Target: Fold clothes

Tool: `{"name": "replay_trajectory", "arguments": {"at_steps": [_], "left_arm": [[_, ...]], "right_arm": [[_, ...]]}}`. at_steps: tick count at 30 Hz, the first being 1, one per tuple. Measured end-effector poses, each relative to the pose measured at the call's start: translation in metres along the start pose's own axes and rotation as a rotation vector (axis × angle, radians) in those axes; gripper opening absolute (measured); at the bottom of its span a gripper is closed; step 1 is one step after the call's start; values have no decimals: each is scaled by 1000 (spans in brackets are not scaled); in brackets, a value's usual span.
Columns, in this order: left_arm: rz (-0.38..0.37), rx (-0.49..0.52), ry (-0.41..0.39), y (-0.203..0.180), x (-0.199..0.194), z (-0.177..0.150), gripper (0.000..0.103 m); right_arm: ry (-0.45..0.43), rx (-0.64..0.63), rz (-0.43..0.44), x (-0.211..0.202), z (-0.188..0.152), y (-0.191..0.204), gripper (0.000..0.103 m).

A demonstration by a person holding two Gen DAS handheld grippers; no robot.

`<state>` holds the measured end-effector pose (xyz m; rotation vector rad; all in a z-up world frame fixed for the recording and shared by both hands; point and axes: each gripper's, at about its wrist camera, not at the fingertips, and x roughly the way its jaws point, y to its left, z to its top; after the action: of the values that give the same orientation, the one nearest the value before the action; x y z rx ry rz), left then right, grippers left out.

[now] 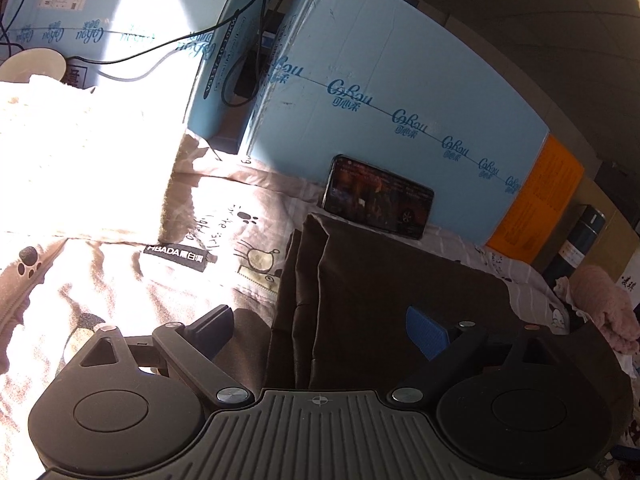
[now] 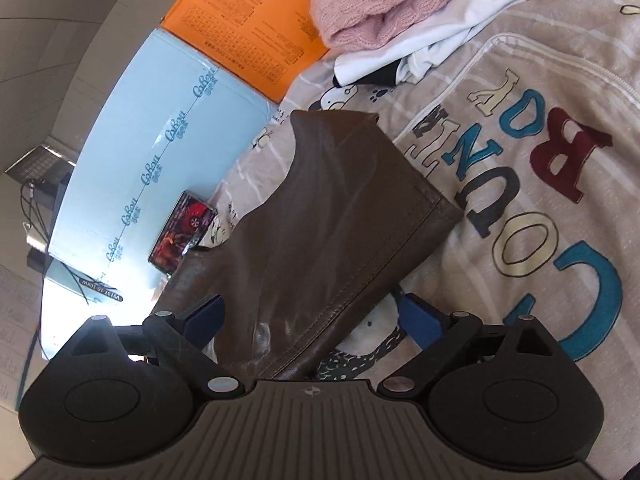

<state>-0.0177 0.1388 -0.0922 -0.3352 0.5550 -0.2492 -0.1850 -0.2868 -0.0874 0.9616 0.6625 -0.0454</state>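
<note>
The brown garment (image 1: 384,300) lies folded on the printed bedspread (image 1: 120,288), its layered edges stacked at one side, just in front of a phone (image 1: 378,198) that leans against a blue box (image 1: 392,80). The left gripper (image 1: 320,328) sits low over the garment's near end with its jaws spread wide; the fabric runs between them, but neither pad visibly presses on it, so it holds nothing. In the right wrist view the garment (image 2: 328,220) shows a stitched, slightly shiny edge and stretches from the right gripper (image 2: 312,316) toward the phone (image 2: 182,230). That gripper's jaws are also wide apart, one blue pad at each side of the cloth, and whether the pads touch it cannot be told. A pink knit (image 2: 384,4) rests on a white cloth (image 2: 460,36) farther along the bedspread (image 2: 540,100), beside an orange sheet (image 2: 244,20) on the box (image 2: 160,120).
</note>
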Motion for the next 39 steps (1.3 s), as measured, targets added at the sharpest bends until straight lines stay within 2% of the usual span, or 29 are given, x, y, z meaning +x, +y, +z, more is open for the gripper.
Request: {"name": "replay_trajectory", "arguments": {"at_steps": [6,8,10,11,12,15,17,21,24,25,27,31,35,39], "left_arm": [[6,-26,9,4,2,1,95],[-19,-38,16,6,2,1,95],[-46,-40,24,6,3,1,95],[-53,-38,29,5,3,0,95],[-60,-36,34,4,4,0,95],[-80,-26,51,1,5,-1,95],[-124,-14,67,-2,6,-3,95],[-298,37,114,-16,6,-10,97],[-369,57,95,-21,3,-11,97],[-345,67,74,-22,0,-11,97],[-199,117,23,-26,-3,-10,97],[17,123,74,-21,16,-6,97],[21,141,77,-23,15,-7,97],[13,132,76,-18,11,-9,97]], "right_arm": [[-181,70,-21,21,9,0,95],[-244,80,-33,27,13,0,93],[-272,84,-58,34,13,0,67],[-276,92,-68,37,13,-1,42],[-268,107,-67,39,12,-5,24],[-324,138,-79,29,5,-11,12],[-373,130,-76,20,2,-11,9],[-448,124,-89,4,2,-12,8],[-511,100,-113,-8,5,-9,8],[-524,92,-107,-12,6,-8,8],[-529,63,-64,-17,7,-1,8],[-538,-100,25,-18,-1,39,9],[-505,-263,123,-9,-11,86,11],[-415,-471,138,17,-36,135,14]]}}
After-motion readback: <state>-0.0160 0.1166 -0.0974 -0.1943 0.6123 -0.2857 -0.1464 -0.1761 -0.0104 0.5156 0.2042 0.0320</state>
